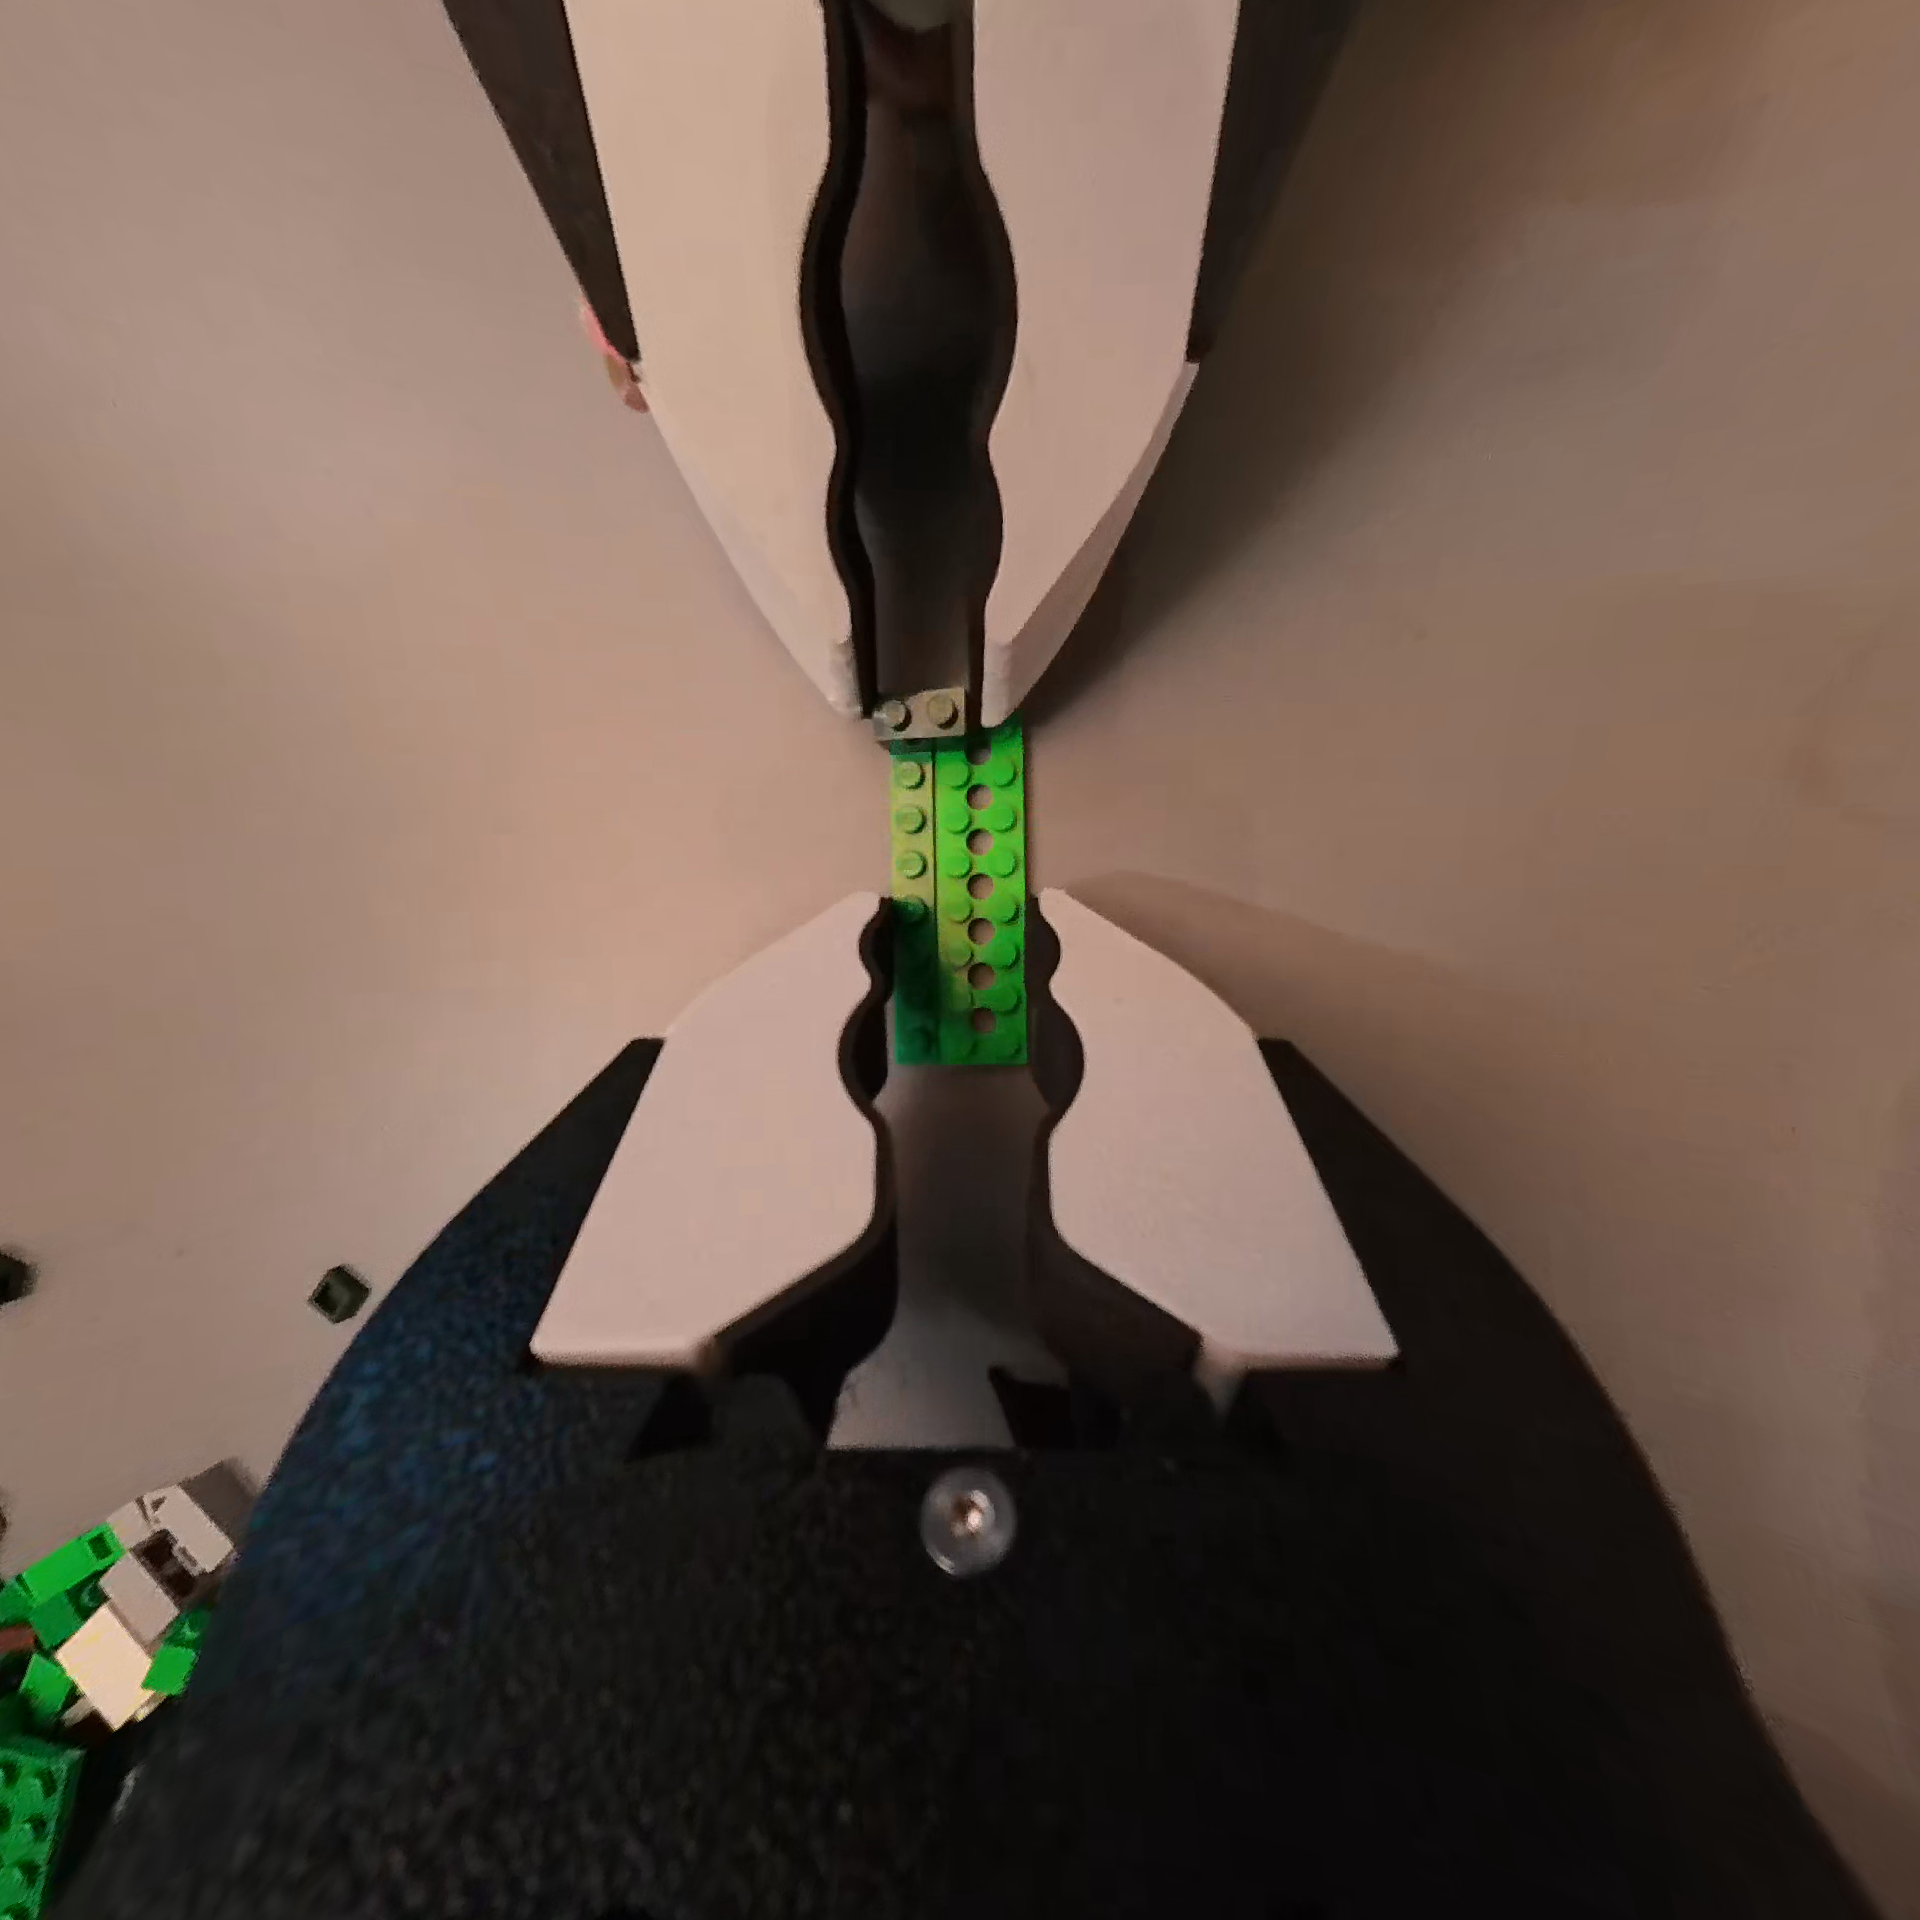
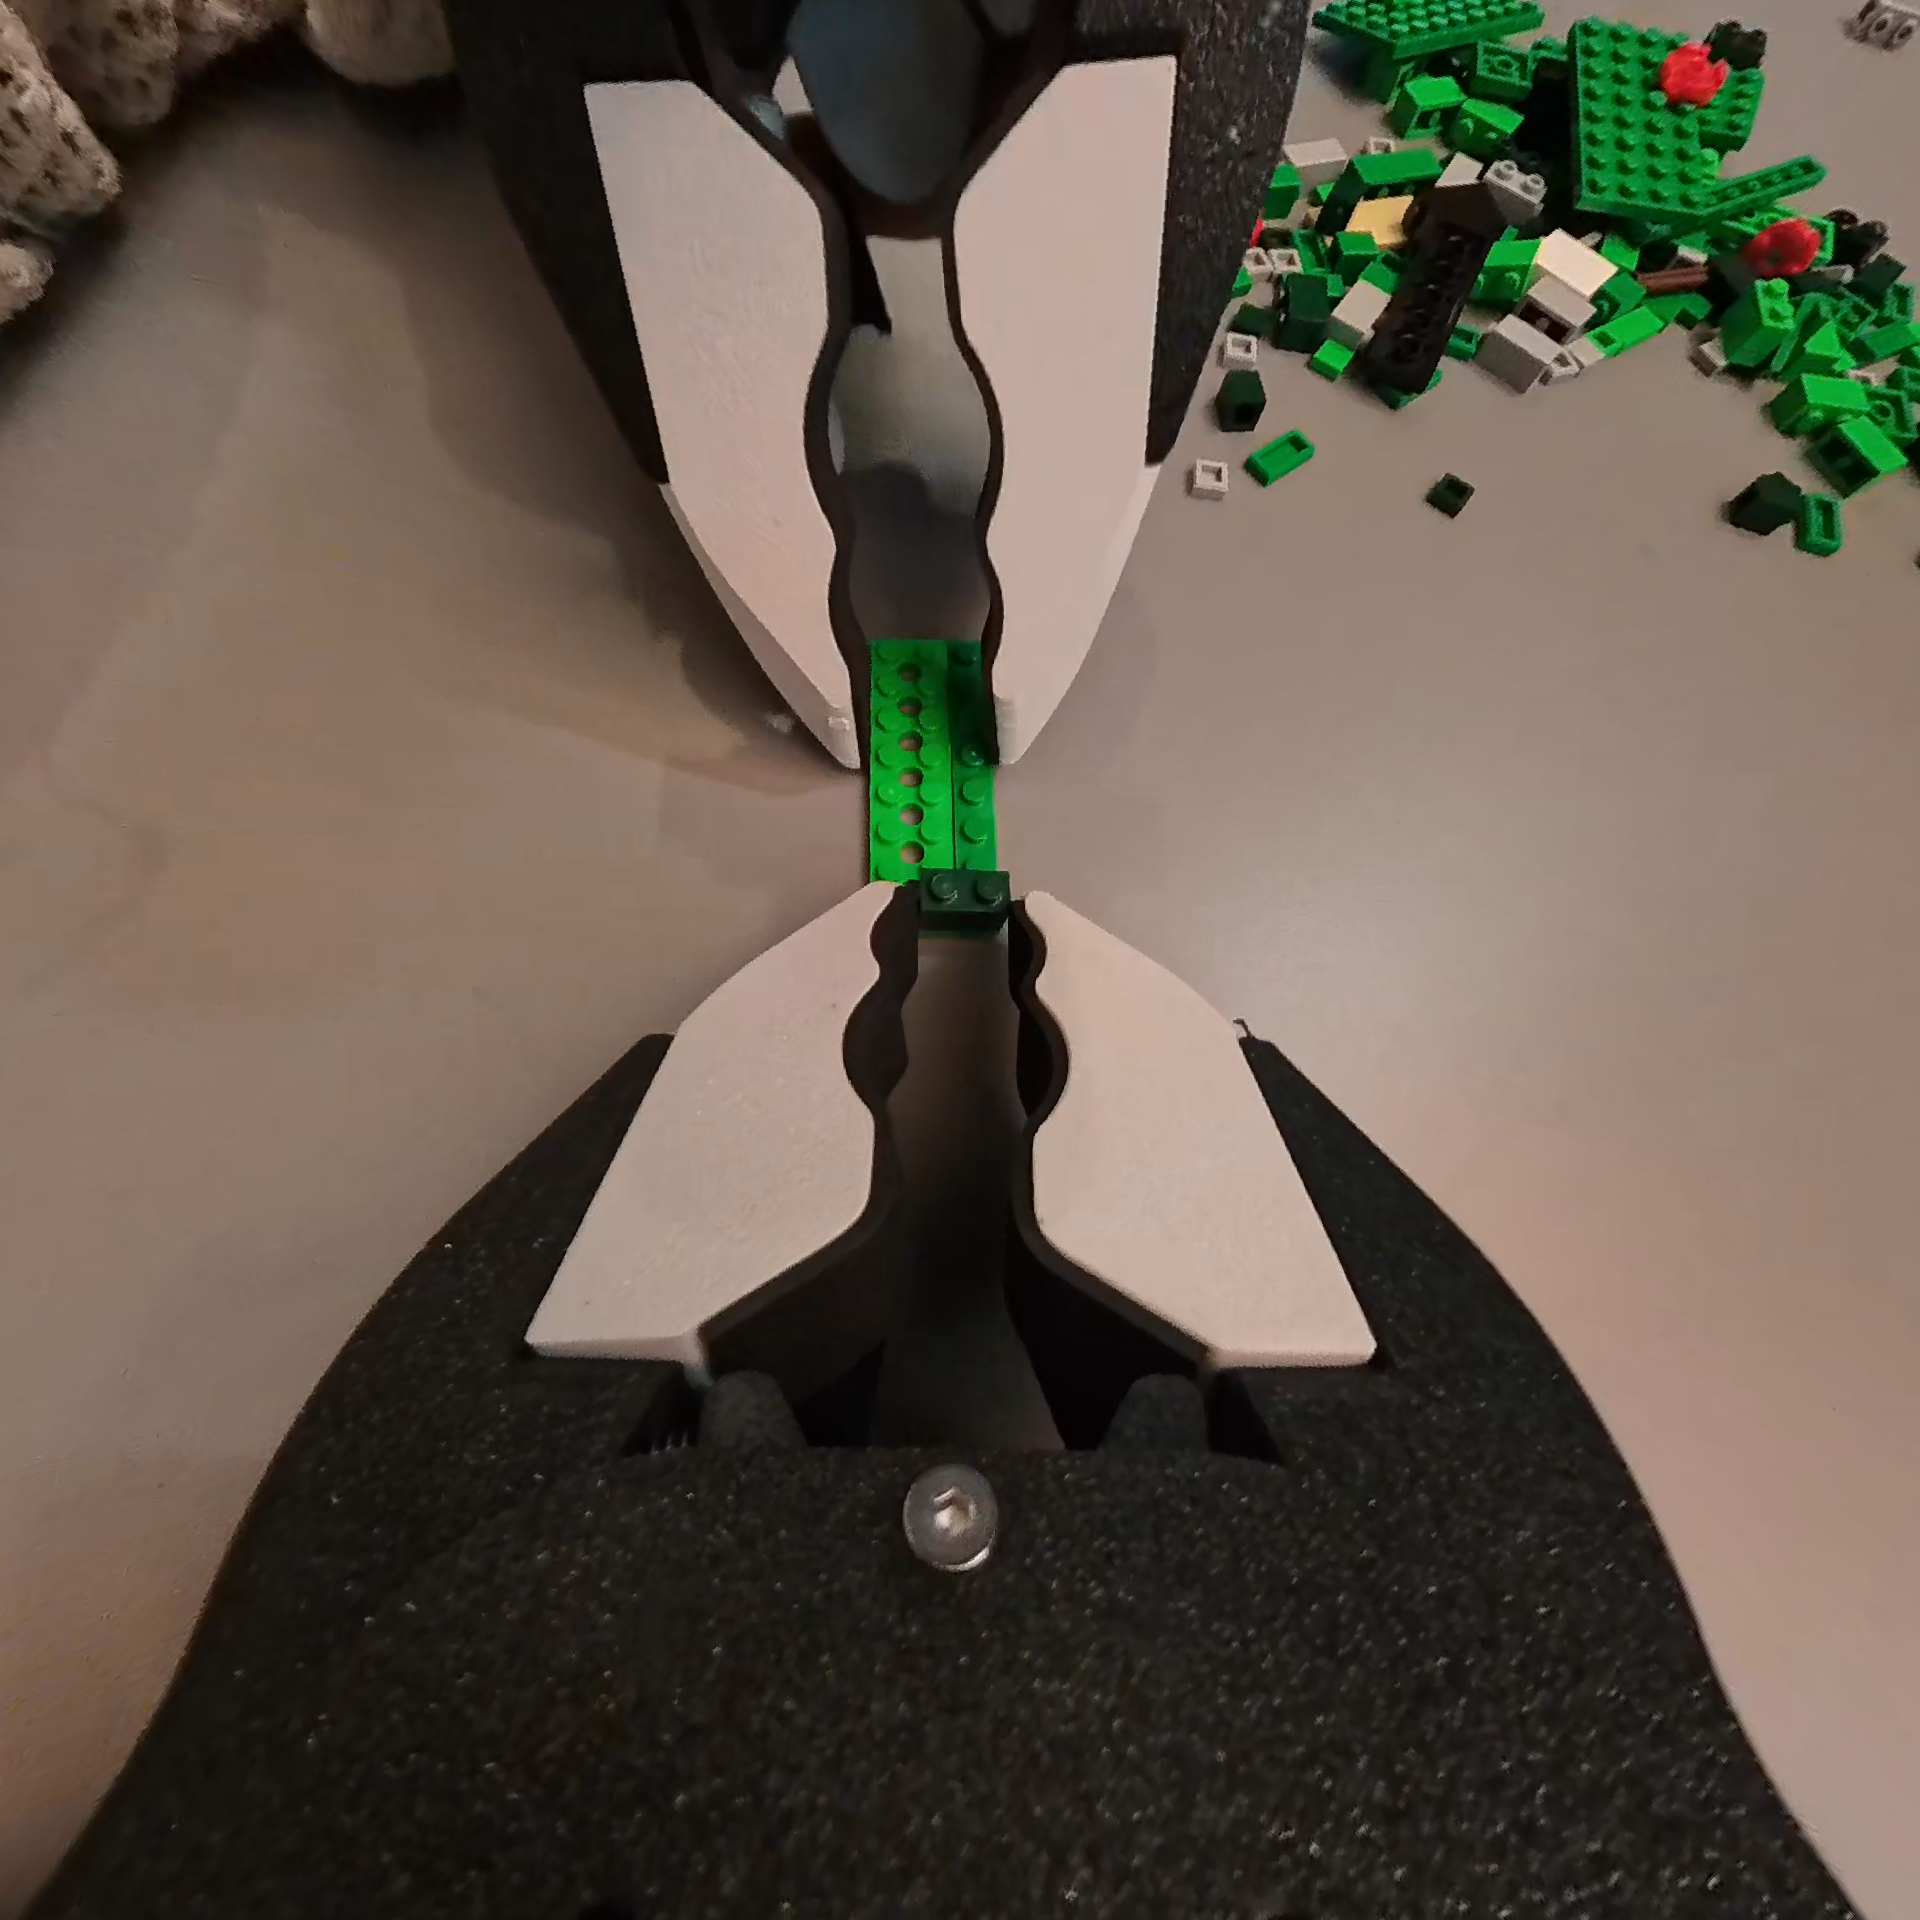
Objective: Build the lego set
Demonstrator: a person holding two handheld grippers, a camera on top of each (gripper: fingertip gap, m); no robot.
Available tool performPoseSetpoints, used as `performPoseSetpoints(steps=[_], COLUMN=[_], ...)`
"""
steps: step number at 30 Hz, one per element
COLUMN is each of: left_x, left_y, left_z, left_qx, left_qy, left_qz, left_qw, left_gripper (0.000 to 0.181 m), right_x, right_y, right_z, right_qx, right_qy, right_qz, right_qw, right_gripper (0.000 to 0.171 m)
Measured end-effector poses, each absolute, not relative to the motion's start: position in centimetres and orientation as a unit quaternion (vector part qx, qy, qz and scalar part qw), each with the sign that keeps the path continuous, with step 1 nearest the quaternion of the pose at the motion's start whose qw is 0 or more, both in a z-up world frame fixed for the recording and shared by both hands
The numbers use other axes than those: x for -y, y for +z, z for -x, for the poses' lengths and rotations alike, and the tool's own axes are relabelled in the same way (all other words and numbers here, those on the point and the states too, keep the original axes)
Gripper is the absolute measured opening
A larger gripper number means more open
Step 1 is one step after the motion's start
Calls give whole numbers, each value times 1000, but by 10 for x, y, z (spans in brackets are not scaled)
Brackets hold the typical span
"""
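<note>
Above the bare beige table (image 2: 312, 831), a long bright-green studded plate assembly (image 1: 961, 894) is clamped by the left gripper (image 1: 961, 940); a small dark-green two-stud brick (image 2: 966, 891) is pinched at its end by the right gripper (image 2: 966, 914).

Green plate (image 1: 961, 914) btwn left claw (image 1: 961, 940) & right claw (image 1: 925, 707).

We cannot tell the exact place, prob. a home or hobby room w/ a plain beige table (image 2: 1455, 831), a pile of loose lego bricks (image 2: 1621, 239) and a knitted cloth (image 2: 62, 156) at its edge.
</note>
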State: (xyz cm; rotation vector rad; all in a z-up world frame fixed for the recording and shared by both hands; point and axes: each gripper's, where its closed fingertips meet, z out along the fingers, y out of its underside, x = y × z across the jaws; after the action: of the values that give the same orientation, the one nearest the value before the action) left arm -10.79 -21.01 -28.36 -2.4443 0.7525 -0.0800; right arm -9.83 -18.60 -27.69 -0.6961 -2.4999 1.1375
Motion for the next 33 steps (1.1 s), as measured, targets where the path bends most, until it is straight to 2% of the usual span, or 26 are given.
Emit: performPoseSetpoints(steps=[6, 12, 14, 22, 27, 33], left_x=[210, 209, 207, 205, 205, 204], left_y=[-284, -284, -284, -282, -280, -280], left_z=[108, 108, 107, 106, 106, 105], left_qx=[-276, -279, -268, -233, -205, -198], left_qy=[-48, -48, -61, -156, -220, -234], left_qz=[922, 917, 917, 916, 908, 905], left_qw=[269, 281, 288, 287, 291, 296], left_gripper=[22, 22, 22, 21, 21, 21], right_x=[186, 188, 188, 178, 179, 183], right_y=[-277, -272, -271, -271, -273, -276], right_z=[97, 94, 92, 90, 95, 95], right_qx=[872, 868, 868, 887, 893, 898], right_qy=[397, 405, 399, 306, 247, 220], right_qz=[246, 225, 213, 163, 115, 88], right_qw=[147, 180, 205, 306, 357, 370], right_gripper=[17, 42, 44, 41, 32, 22])
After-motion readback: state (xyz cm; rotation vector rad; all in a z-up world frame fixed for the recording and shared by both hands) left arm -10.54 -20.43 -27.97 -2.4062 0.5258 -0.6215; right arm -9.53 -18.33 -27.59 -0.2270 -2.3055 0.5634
